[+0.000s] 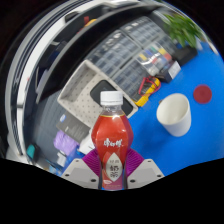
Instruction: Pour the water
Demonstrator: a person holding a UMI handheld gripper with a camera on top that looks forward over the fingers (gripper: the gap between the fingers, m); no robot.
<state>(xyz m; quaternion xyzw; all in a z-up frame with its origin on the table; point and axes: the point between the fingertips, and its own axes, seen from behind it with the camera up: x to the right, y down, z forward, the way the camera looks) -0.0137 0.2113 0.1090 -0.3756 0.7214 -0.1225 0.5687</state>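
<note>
red bottle (111, 140) at lower centre, clamped between the gripper's (111, 176) nearly closed pink pads; white cup (174, 114) at right on blue table (200, 140).

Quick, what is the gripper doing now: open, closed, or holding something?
Gripper: closed on the red bottle, both pads pressing its sides; white paper cup stands beyond it.

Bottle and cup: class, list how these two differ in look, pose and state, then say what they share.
1. The bottle is red with a white cap and a label; the cup is plain white.
2. The bottle is capped; the cup is open-topped.
3. The bottle sits between the fingers of the gripper; the cup stands free on the blue table, beyond them to the right.
Shared: both are drink containers, seen tilted in this view.
</note>
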